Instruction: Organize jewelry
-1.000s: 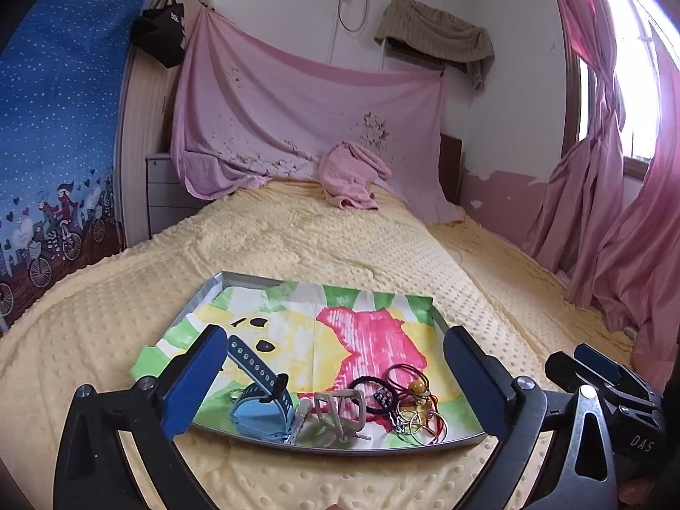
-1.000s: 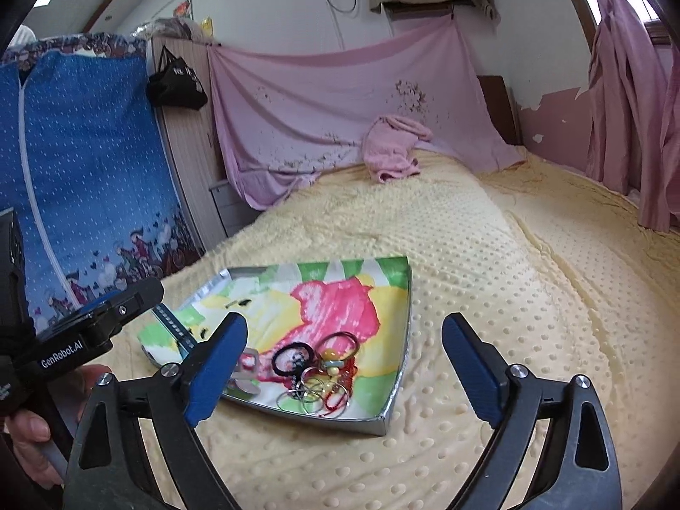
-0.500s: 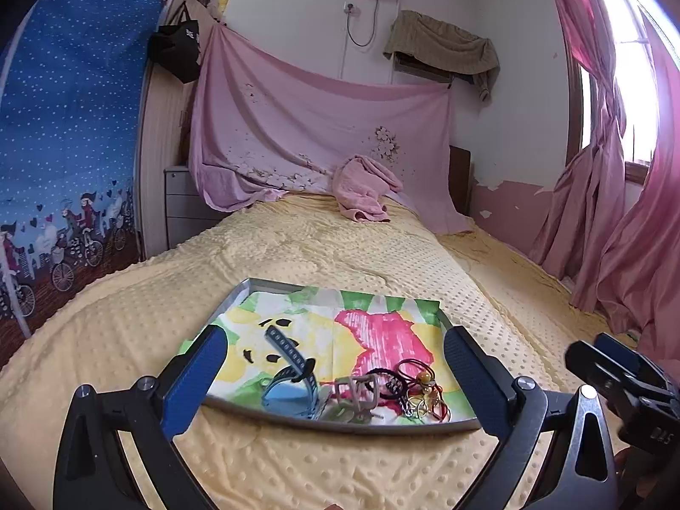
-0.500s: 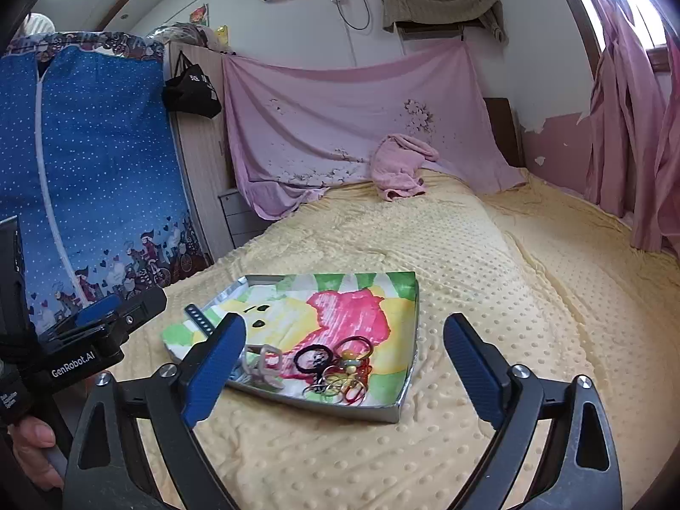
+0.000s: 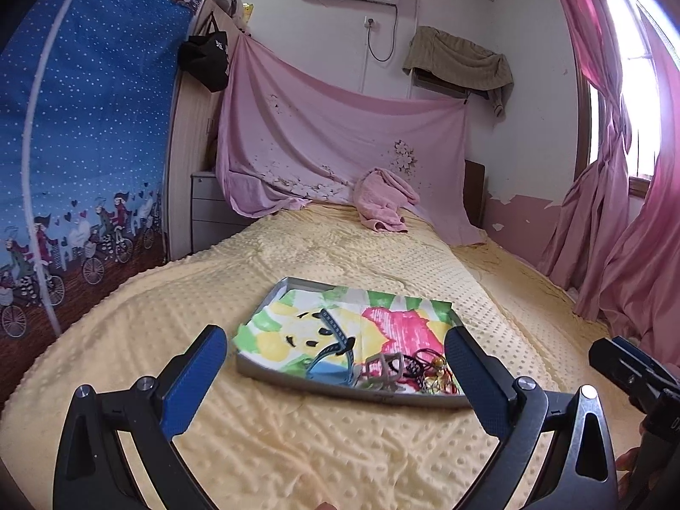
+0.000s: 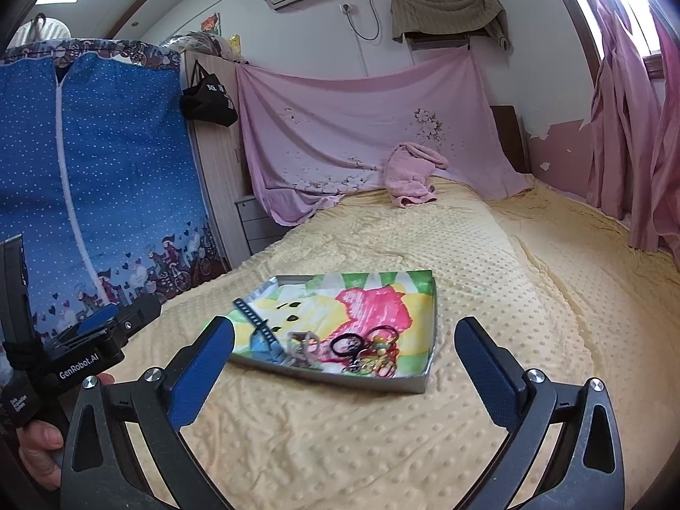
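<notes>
A shallow grey tray (image 5: pixel 272 376) (image 6: pixel 418 382) with a bright cartoon lining lies on the yellow bedspread. Along its near edge lie a blue watch (image 5: pixel 329 355) (image 6: pixel 261 333), a beige hair claw (image 5: pixel 384 367) (image 6: pixel 302 346), black hair ties (image 6: pixel 345 344) and a tangle of red and gold bangles (image 5: pixel 437 378) (image 6: pixel 376 359). My left gripper (image 5: pixel 335 382) is open, held back from the tray with nothing between its blue pads. My right gripper (image 6: pixel 344 369) is also wide open and empty, short of the tray's near edge.
The yellow dotted blanket (image 6: pixel 531 297) covers the whole bed. A pink towel (image 5: pixel 382 199) lies by the draped pink sheet at the headboard. A blue fabric wardrobe (image 6: pixel 106 170) stands on the left, pink curtains (image 5: pixel 616 212) on the right. A hand (image 6: pixel 40 446) holds the left gripper's handle.
Both grippers have drawn back and risen from the tray, which now looks smaller and farther off. The right gripper's jaws have spread a little wider. The jewelry lies as before.
</notes>
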Demonstrator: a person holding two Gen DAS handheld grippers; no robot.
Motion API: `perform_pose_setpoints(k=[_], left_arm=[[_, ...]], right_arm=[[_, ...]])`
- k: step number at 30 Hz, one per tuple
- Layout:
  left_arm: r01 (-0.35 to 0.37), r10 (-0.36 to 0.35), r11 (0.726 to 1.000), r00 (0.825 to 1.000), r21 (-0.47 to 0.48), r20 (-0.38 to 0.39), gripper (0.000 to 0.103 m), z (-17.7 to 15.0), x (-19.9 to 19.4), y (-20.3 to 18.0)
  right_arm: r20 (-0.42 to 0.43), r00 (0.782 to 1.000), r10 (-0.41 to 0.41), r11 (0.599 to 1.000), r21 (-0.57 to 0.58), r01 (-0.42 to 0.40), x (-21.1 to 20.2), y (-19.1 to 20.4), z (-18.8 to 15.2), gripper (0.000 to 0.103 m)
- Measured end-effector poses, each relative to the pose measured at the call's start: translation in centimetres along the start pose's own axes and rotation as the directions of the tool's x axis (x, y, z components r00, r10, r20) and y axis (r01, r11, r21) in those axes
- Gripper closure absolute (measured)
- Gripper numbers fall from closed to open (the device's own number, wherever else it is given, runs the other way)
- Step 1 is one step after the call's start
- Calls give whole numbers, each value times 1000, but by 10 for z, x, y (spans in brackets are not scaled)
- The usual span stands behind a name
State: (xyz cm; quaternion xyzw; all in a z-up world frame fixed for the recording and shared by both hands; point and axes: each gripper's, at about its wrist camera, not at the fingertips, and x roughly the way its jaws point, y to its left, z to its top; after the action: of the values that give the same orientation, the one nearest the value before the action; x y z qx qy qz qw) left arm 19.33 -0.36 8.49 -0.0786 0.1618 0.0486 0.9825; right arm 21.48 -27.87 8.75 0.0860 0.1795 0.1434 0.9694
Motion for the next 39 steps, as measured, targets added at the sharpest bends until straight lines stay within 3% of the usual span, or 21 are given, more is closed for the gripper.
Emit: perform_pose_setpoints(k=[11, 21, 33, 39], left_arm=[[-35, 33, 997, 999, 69, 31, 0, -20, -72, 8], [-34, 34, 993, 999, 114, 0, 0, -57, -119, 17], [-36, 40, 979, 999, 199, -14, 0, -94, -119, 23], [-16, 34, 980, 996, 201, -84, 0, -112, -103, 22]], right_arm=[[18, 1000, 12, 1000, -7, -12, -70, 30, -31, 1], [-21, 1000, 10, 1000, -9, -10, -126, 45, -74, 1], [10, 994, -106, 992, -62, 106, -133, 47, -112, 1], [-35, 993, -112, 994, -21, 111, -120, 37, -124, 1]])
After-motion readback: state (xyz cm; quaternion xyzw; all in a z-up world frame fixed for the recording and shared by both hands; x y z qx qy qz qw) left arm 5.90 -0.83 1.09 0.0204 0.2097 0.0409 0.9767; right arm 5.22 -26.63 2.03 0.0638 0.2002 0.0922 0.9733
